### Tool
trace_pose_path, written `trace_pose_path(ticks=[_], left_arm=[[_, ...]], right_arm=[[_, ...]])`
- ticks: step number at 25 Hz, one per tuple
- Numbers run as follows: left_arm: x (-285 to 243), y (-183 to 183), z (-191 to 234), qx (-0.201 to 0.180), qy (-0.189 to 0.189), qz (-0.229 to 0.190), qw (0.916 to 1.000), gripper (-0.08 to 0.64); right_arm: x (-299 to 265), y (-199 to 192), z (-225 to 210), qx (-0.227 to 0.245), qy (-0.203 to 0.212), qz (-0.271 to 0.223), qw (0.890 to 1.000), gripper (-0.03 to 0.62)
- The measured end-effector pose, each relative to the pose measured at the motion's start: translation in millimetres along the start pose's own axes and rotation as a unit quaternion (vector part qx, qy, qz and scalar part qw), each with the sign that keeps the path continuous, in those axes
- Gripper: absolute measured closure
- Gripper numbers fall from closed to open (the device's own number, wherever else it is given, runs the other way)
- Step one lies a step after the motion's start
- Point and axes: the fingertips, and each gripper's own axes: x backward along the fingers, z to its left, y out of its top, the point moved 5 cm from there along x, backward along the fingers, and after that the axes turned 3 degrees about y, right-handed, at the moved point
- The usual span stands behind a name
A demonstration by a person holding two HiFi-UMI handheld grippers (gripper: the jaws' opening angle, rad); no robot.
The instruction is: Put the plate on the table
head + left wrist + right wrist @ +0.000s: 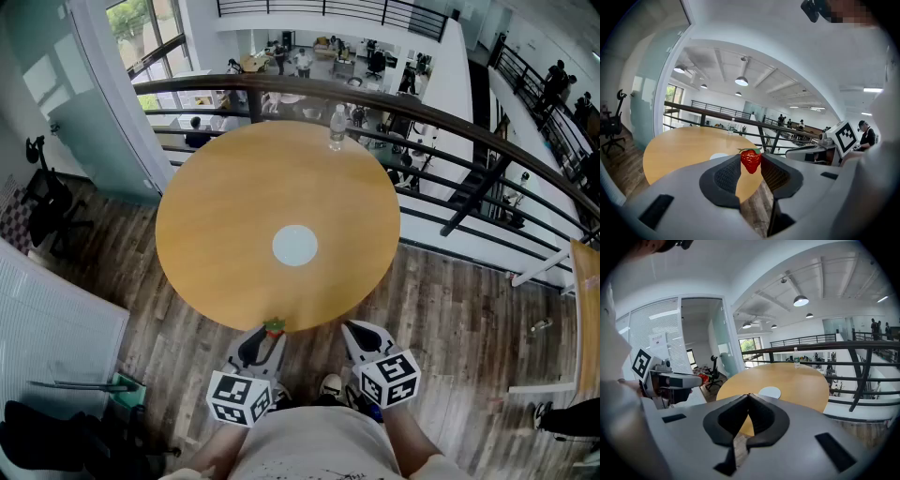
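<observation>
Here's the flat white round plate (294,246), lying face up on the round light-wood table (234,216), right about the middle of the tabletop. It's a circle, so no long axis and no direction to call; it simply sits level on the wood.

Both tools hang off the near edge of the tabletop, well apart from the plate, which lies straight ahead of them across bare wood. The left gripper (270,336) sits just at that near edge with its jaws clamped on a small red strawberry (751,161). The berry is pinched at the very tips, green leaves on top, point hanging down. In the left gripper view the plate (719,155) peeks out just left of the berry, farther off.

The right gripper (352,330) is beside it, and its jaw tips are drawn together with nothing between them. From the right gripper view the plate (769,392) shows just above and right of the closed tips.

A clear plastic water bottle (337,128) stands upright at the far edge of the tabletop.
</observation>
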Motion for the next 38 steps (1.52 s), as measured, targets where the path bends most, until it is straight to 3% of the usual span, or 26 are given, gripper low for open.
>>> trace_pose_path(ticks=[8,23,30,38], left_arm=[[10,-2,0,0.001,-0.005,0.000,1.0000,0.411],[41,-7,39,-0.011,-0.033,-0.005,0.9994,0.411],[22,-7,55,-0.007,-0.027,-0.001,0.9996,0.411],[-37,17,79,0.000,0.001,0.006,1.0000,0.411]], right_arm=[[4,-2,8,0.004,-0.003,0.008,1.000,0.572],[1,-2,45,-0.020,-0.074,-0.027,0.997,0.572],[-28,-3,25,-0.036,-0.071,-0.024,0.997,0.572],[-81,33,-28,-0.029,-0.041,-0.025,0.998,0.572]])
